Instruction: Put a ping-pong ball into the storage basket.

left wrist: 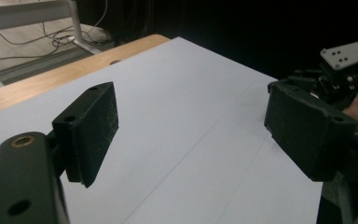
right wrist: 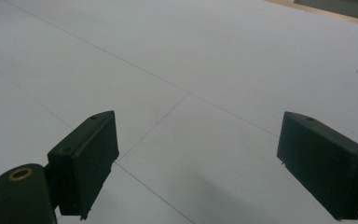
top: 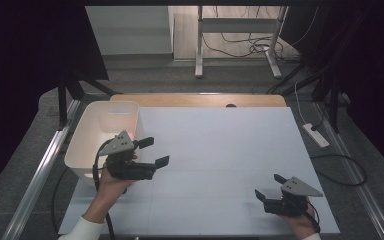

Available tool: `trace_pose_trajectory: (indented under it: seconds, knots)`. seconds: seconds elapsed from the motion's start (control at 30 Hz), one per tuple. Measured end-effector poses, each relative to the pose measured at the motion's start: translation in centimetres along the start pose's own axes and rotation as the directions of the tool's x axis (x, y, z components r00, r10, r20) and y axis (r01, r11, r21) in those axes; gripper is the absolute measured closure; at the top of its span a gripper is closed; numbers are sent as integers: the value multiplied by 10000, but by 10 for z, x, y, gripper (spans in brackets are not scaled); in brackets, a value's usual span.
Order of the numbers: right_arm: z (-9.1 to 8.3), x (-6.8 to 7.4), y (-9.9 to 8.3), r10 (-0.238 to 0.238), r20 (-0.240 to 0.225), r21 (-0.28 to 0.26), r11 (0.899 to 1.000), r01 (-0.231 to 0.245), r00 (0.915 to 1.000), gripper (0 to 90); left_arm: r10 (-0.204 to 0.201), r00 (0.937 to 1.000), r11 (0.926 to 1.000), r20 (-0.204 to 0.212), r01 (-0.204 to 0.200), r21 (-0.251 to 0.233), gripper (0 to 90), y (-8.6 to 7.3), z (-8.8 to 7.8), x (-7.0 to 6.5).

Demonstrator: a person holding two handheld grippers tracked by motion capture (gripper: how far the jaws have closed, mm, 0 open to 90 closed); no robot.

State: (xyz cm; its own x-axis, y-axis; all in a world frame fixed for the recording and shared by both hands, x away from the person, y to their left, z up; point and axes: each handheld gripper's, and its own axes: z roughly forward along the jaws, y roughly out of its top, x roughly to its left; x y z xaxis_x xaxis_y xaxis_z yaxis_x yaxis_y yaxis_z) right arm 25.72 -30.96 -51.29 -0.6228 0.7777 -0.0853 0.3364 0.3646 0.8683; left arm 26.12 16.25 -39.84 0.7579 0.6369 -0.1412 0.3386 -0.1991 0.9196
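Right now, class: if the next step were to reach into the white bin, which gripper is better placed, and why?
Left. The left gripper is open and empty right beside the bin at the table's left edge. The right gripper, also open, sits at the near right, across the white sheet.

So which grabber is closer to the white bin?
Left. The left gripper is open right beside the white bin, near its right wall. The right gripper, also open, is far across the white sheet, near the table's front right corner.

White sleeve (top: 82, 229), black grippers, grey plates.
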Motion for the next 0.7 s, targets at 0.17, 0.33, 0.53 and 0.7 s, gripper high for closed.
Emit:
trace_pose_trajectory:
  seconds: [0.17,0.33,0.53,0.7]
  knots:
    - [0,0,0,-1,-8,10,10000,1,10000,120,77,9999,9999,119,-78,95,185,-11,4,-8]
    - [0,0,0,19,0,-10,10000,-19,10000,120,202,9998,9995,-52,-201,255,185,-28,7,-18]
    - [0,0,0,4,-16,-5,10000,-4,10000,120,361,9990,9982,-259,-348,489,186,-45,8,-26]
    - [0,0,0,5,-27,-4,10000,-5,10000,121,382,9982,9966,-460,-347,752,186,-65,10,-26]
